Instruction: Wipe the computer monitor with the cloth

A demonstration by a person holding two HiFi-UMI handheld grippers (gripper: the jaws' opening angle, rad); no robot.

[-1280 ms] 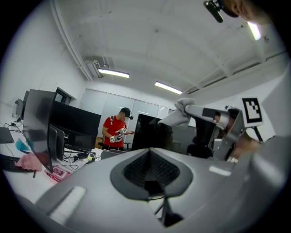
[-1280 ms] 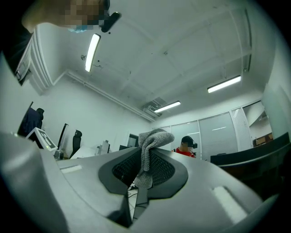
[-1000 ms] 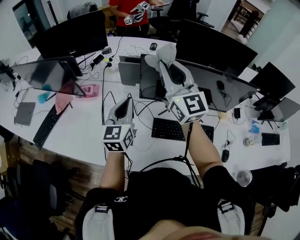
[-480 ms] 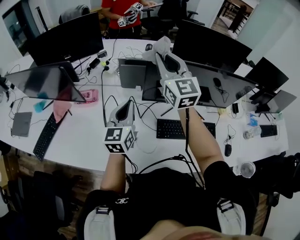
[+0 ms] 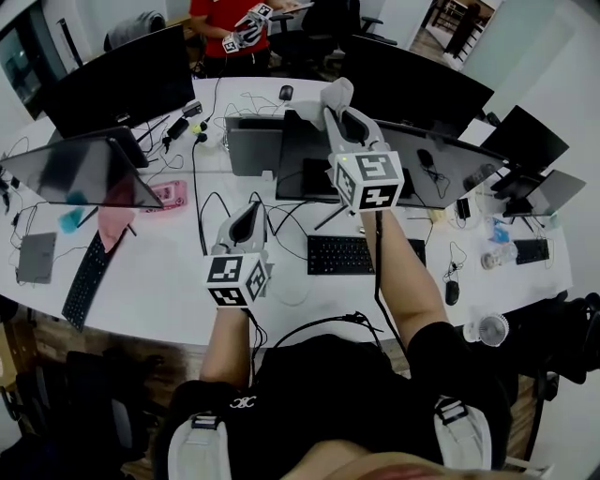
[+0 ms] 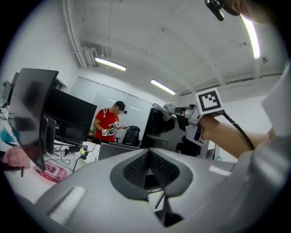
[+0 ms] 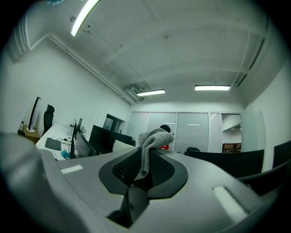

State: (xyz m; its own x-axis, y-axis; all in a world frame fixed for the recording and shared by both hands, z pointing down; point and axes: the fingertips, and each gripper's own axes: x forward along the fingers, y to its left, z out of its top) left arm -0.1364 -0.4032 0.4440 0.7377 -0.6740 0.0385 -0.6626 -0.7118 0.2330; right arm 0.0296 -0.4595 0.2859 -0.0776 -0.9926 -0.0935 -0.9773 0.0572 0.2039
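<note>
Grey knitted cloth [image 7: 153,139] is pinched between the pressed-together jaws of the right gripper [image 5: 332,111], a fold of it standing up above the dark ribbed pads and a strip hanging down between them. In the head view the right gripper is held raised and reaching forward, so that the cloth is placed at the upper edge of the monitor [image 5: 441,157], towards that screen's left end; whether cloth and screen are touching cannot be told. The monitor is seen as a wide dark screen standing on a white desk [image 5: 169,277], with a black keyboard [image 5: 345,255] lying in front of it and cables trailed across the desk. The left gripper [image 5: 247,214] is held lower and nearer the body, over the desk to the left of the keyboard, well apart from the monitor. In the left gripper view its jaws are shown closed against each other with nothing between them. Further dark monitors are set on the desk to the left and behind, and a pink object [image 5: 170,195] lies near the left one. A person in a red shirt [image 5: 214,21] is standing at the far side of the desk.
</note>
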